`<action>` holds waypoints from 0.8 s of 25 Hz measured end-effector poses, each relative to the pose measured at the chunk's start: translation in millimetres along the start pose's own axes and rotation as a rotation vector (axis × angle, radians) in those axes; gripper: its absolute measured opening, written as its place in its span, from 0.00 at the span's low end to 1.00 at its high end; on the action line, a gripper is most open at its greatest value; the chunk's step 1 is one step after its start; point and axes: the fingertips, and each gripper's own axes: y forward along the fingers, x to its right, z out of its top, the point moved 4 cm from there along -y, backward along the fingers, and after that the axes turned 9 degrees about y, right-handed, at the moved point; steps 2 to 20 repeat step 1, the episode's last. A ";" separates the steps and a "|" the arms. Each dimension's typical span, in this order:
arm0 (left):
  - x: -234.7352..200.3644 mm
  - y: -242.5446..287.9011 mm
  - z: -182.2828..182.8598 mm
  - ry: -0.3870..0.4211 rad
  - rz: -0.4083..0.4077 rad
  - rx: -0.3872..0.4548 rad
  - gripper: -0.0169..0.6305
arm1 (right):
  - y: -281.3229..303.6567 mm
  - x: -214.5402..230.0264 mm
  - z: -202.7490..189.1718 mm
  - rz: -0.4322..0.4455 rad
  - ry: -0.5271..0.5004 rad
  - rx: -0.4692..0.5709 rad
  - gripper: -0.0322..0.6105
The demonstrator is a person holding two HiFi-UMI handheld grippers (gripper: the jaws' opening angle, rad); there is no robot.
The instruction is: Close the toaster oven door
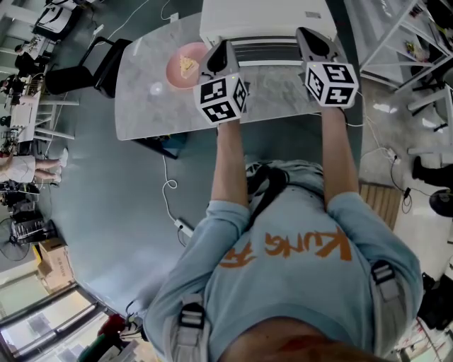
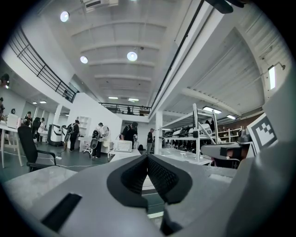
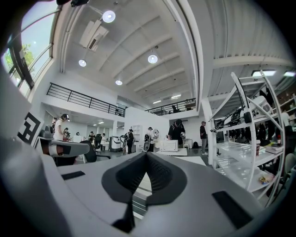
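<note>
Table (image 1: 141, 106): toaster oven (image 1: 262, 18); L hand-held gripper (image 2: 147, 158), R hand-held gripper (image 3: 146, 155) closed, empty.

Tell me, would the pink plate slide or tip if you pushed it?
The pink plate looks low and flat, so it would probably slide, not tip. The table looks smooth, so it may slide easily. The pale food on it might shift.
</note>
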 end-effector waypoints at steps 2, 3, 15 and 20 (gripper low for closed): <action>-1.0 0.9 -0.4 0.000 0.000 -0.001 0.03 | 1.3 -0.2 0.0 0.001 -0.001 0.000 0.05; -1.0 0.9 -0.4 0.000 0.000 -0.001 0.03 | 1.3 -0.2 0.0 0.001 -0.001 0.000 0.05; -1.0 0.9 -0.4 0.000 0.000 -0.001 0.03 | 1.3 -0.2 0.0 0.001 -0.001 0.000 0.05; -1.0 0.9 -0.4 0.000 0.000 -0.001 0.03 | 1.3 -0.2 0.0 0.001 -0.001 0.000 0.05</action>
